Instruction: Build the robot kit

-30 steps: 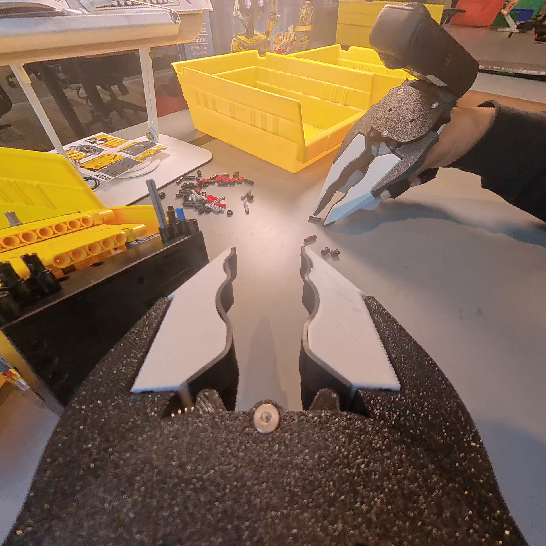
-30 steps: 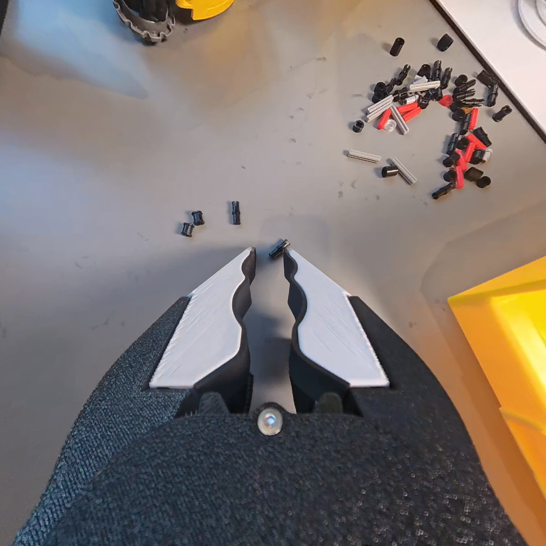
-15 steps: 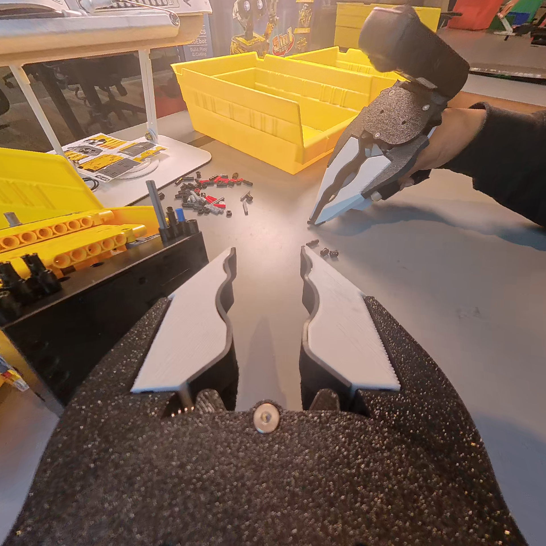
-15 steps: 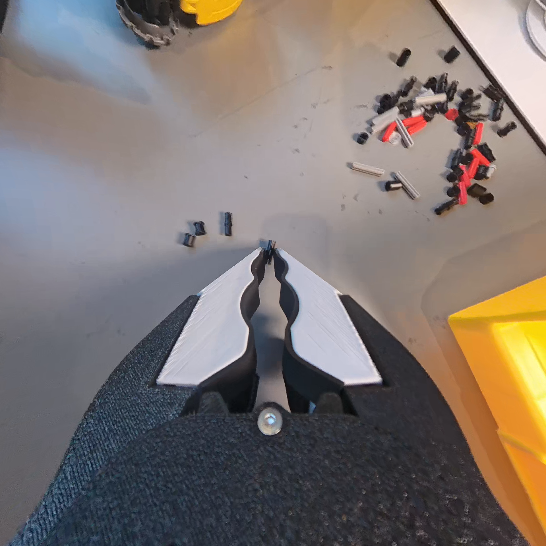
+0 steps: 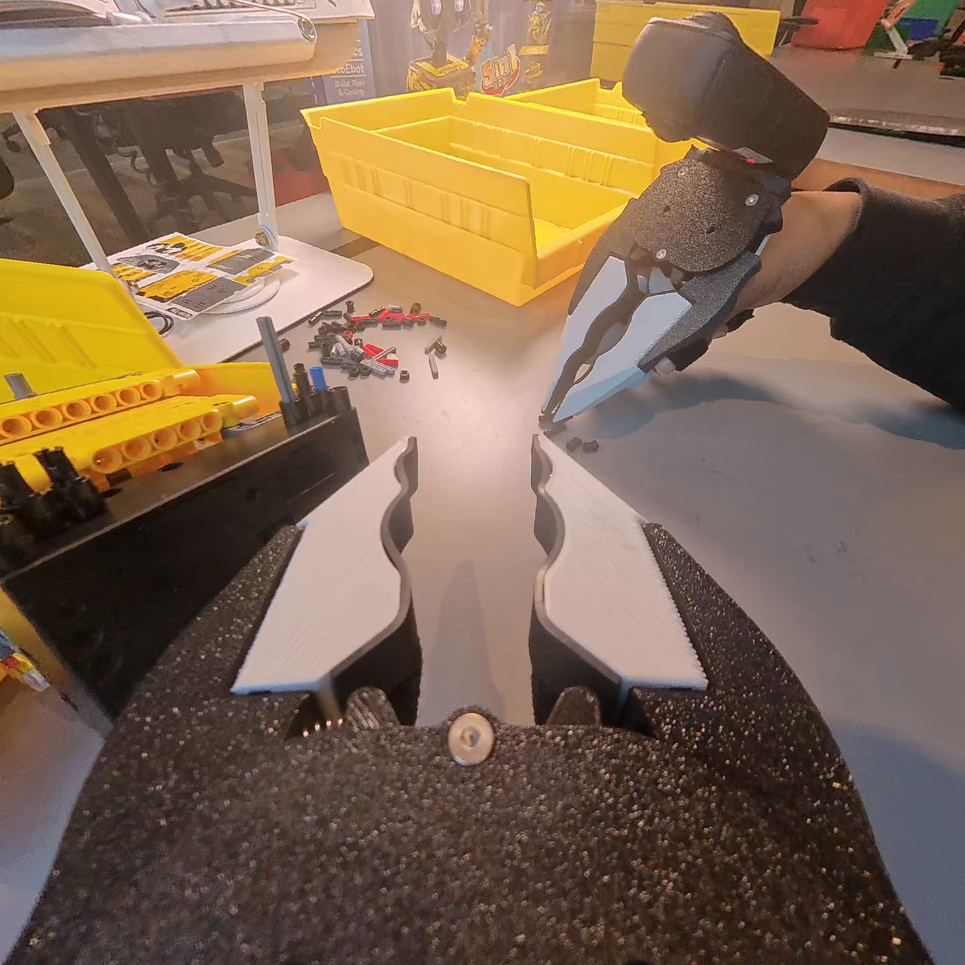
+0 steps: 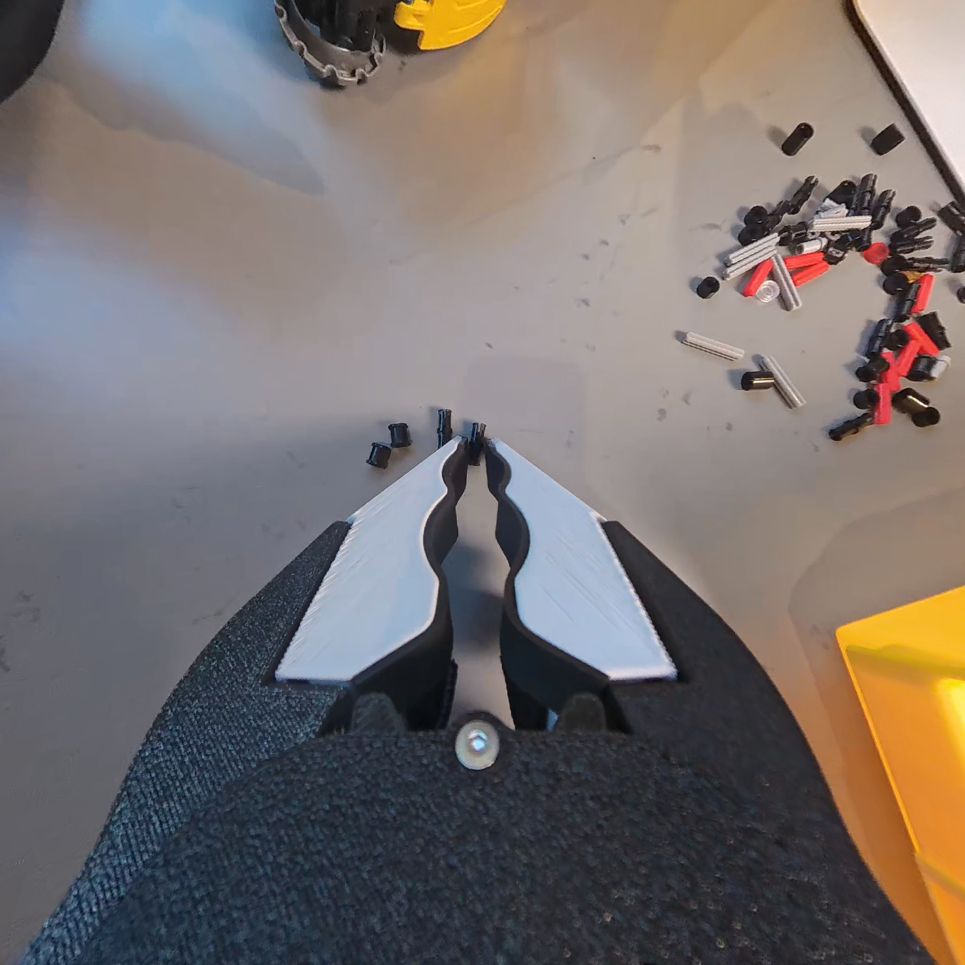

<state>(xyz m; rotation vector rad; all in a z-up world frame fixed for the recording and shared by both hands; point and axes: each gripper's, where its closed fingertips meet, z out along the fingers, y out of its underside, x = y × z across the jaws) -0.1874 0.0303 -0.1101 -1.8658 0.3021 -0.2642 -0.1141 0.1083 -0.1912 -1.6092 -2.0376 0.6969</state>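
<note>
Right tool (image 6: pixel 474 444) has its two white fingers drawn nearly together at the tips, pinching a small black pin (image 6: pixel 475 437) that stands roughly upright between them, low over the grey table (image 6: pixel 261 313). Just left of the tips lie three more small black pieces: another pin (image 6: pixel 443 425) and two short bushes (image 6: pixel 389 444), all close together on the table. Off to the right is a loose scatter of black, red and grey pins and axles (image 6: pixel 846 292), well apart from the tool. A yellow bin corner (image 6: pixel 908 731) shows at the lower right, and a grey toothed ring with a yellow part (image 6: pixel 334 47) sits at the top edge.

Left tool (image 5: pixel 474 449) hovers above bare table with its fingers spread wide and nothing between them. In its view the right tool (image 5: pixel 553 415), gripped by a person's hand (image 5: pixel 799 245) in a dark sleeve, points steeply down with its tips at the table just ahead. To the left stands a black block (image 5: pixel 183 496) carrying yellow perforated beams (image 5: pixel 120 418) and upright pins and axles. Beyond lie large yellow bins (image 5: pixel 470 209) and a printed sheet (image 5: pixel 198 271) on a white base.
</note>
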